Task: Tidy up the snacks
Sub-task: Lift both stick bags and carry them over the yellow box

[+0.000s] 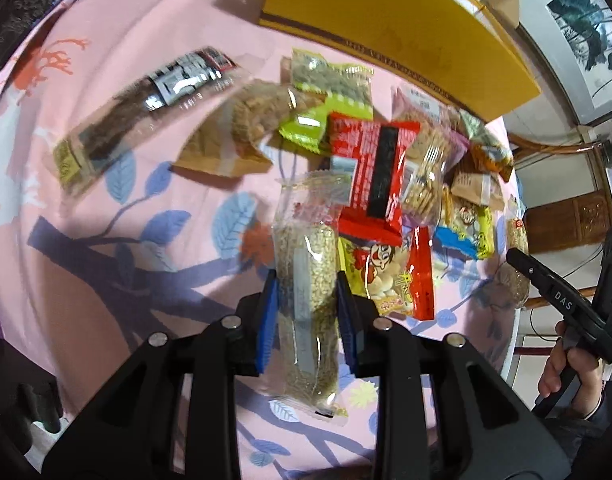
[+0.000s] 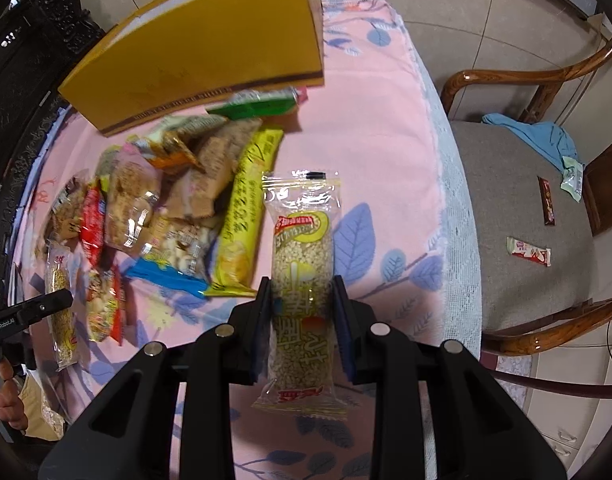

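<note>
Left gripper (image 1: 307,312) pinches a clear-wrapped grain bar (image 1: 307,280) above the pink floral tablecloth (image 1: 106,272). Right gripper (image 2: 302,316) clamps a second grain bar (image 2: 302,276); its red label print is not legible. Lettering "DAS" marks the right gripper's handle. Snack pile (image 1: 385,168) lies beside the yellow box (image 1: 385,32).

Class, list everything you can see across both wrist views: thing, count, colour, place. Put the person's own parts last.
Yellow box: one, yellow, far side of table.
Tablecloth: one, pink with blue leaves, covering table.
Snack pile: many packets, mixed colours, in front of box.
Dark snack stick: one, brown, apart on the cloth.
Grain bars: two, clear wrappers, one in each gripper.
Chair: one, wooden with grey seat, beside table.
Packets on the seat: several; blue cloth too.
Left gripper: jaws shut on a bar.
Right gripper: jaws shut on a bar.
Hand: one, holding a gripper handle.
</note>
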Motion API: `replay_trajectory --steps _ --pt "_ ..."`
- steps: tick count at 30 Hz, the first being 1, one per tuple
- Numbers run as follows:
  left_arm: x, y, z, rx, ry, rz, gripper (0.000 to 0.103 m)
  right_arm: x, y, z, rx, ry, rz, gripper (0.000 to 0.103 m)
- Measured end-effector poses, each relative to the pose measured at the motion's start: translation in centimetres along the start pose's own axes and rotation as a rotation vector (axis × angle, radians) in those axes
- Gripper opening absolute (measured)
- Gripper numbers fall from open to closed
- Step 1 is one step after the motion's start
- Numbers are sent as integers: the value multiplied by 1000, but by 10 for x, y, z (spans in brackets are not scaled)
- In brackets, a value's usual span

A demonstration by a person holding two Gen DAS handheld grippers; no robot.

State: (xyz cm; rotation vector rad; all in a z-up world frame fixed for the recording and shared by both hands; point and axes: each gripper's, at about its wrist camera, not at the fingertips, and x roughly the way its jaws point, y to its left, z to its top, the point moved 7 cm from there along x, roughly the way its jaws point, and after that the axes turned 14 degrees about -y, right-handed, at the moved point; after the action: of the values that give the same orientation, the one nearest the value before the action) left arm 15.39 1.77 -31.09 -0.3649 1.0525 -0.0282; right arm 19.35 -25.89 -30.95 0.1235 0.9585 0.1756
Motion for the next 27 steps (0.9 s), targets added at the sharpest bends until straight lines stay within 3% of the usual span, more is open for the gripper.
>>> replay_trajectory --steps 7,13,21,27 --pt "-35 -3 19 14 -97 -31 28 -33 15 35 10 -89 44 30" --pt "-67 -22 55 42 -180 -87 28 -61 31 75 12 -190 93 30" --pt "-114 -69 144 115 -350 -194 28 -93 50 152 -14 -344 141 30" --pt "-140 -106 221 195 -475 -230 28 -105 62 212 -45 -446 157 30"
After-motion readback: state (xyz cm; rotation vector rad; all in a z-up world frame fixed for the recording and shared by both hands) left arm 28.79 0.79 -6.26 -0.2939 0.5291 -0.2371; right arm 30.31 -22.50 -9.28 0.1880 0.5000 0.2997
